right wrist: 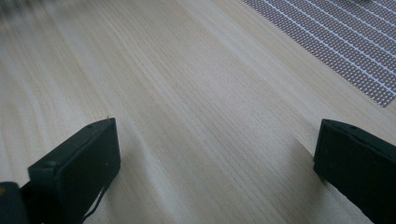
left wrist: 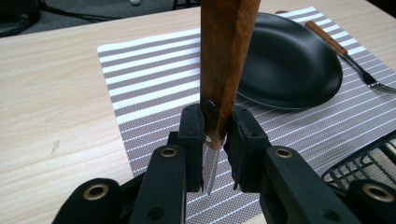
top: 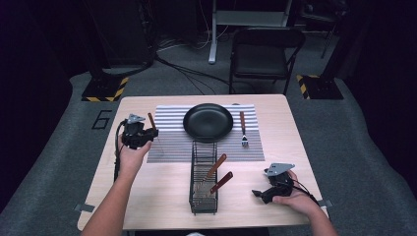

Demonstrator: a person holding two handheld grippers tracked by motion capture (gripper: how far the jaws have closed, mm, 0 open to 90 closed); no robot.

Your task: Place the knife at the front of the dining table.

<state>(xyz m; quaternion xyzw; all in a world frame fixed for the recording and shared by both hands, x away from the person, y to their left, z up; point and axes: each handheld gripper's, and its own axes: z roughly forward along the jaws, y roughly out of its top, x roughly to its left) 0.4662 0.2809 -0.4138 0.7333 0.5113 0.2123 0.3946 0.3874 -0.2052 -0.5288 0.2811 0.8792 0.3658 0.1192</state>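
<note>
From the high view, the left gripper [top: 139, 133] hangs over the left edge of the striped placemat [top: 169, 147] on the bench [top: 162, 196], pinching a wooden-handled knife [top: 152, 121] that stands nearly upright, left of the black plate [top: 208, 122]. The right gripper [top: 266, 192] rests near the bench's right front, beside the wire basket [top: 203, 183]. In the left gripper view the jaws are pressed onto the knife's handle [left wrist: 224, 60], blade pointing down toward the placemat [left wrist: 154, 93]. In the right gripper view the jaws stand spread over bare bench [right wrist: 187, 93].
</note>
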